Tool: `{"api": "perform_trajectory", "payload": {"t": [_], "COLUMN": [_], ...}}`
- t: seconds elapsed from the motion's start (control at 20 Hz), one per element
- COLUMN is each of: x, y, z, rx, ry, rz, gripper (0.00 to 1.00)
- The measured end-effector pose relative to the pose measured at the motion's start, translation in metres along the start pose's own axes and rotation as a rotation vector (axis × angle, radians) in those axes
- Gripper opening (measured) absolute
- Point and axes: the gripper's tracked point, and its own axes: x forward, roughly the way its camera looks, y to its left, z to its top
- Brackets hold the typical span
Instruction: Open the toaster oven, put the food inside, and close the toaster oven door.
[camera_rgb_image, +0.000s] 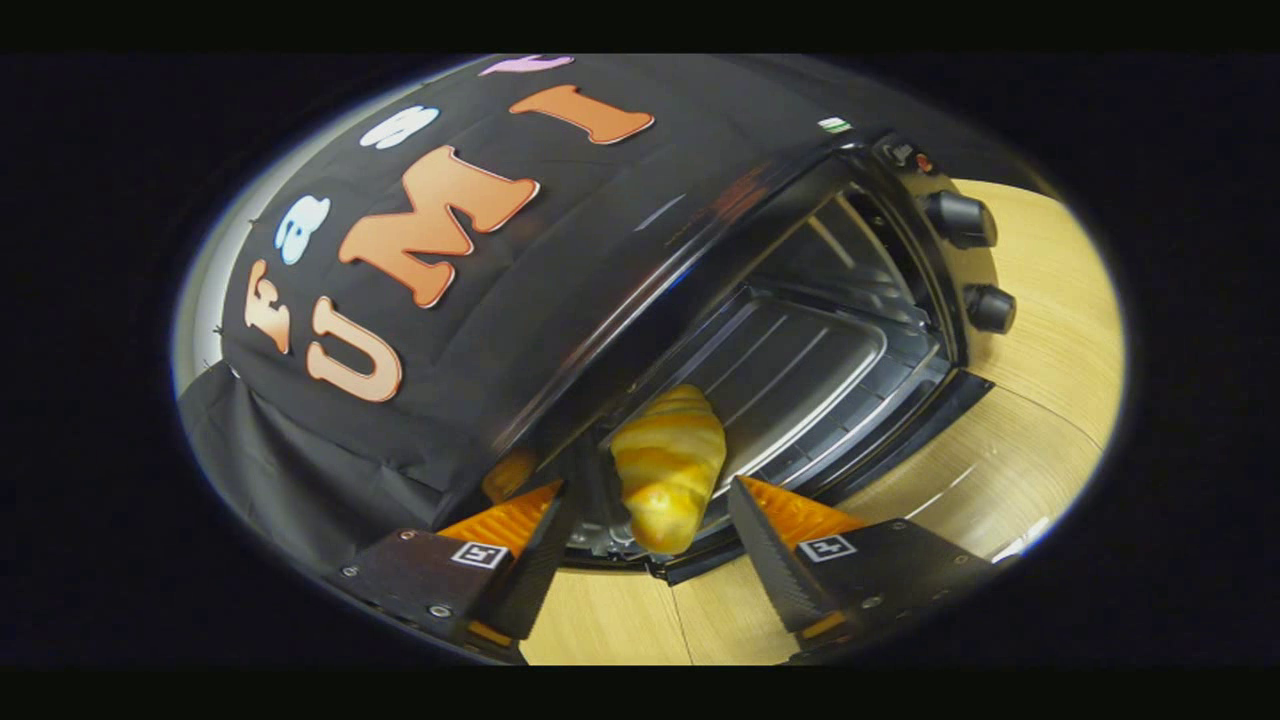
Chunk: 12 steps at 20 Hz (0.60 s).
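Since the toaster oven (800, 300) already has its door (900, 440) dropped open, the open step looks done and the food is at the mouth; the croissant (668, 468) sits between the fingers (655, 525), its far end over the front lip of the oven tray (800, 370), its near end hanging toward the door hinge; fingers stand wide, clear gap either side of the croissant, neither pad visibly touching it, so I read it as not gripped; can't tell whether it rests on the tray lip or is only propped there. Handling guess: light, soft or hollow shell, glossy crust so a bit slippery, will dent or squirt out if squeezed hard; best hold is across the thick middle, pads on the two long flanks, light pressure, not on the tapered tips. Oven stands near the tabletop (1040, 330) far edge against the booth cloth; two knobs (962, 220) on its right panel, irrelevant here. Remaining by my read: nudge it deeper, then lift the door by its free edge.
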Motion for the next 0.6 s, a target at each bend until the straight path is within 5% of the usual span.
{"api": "perform_trajectory", "payload": {"t": [0.1,0.6], "x": [-0.015,-0.107], "y": [0.004,-0.014], "z": [0.002,-0.002], "rx": [-0.015,-0.233], "ry": [-0.008,-0.016], "rz": [0.016,-0.01], "gripper": [0.97,0.98]}}
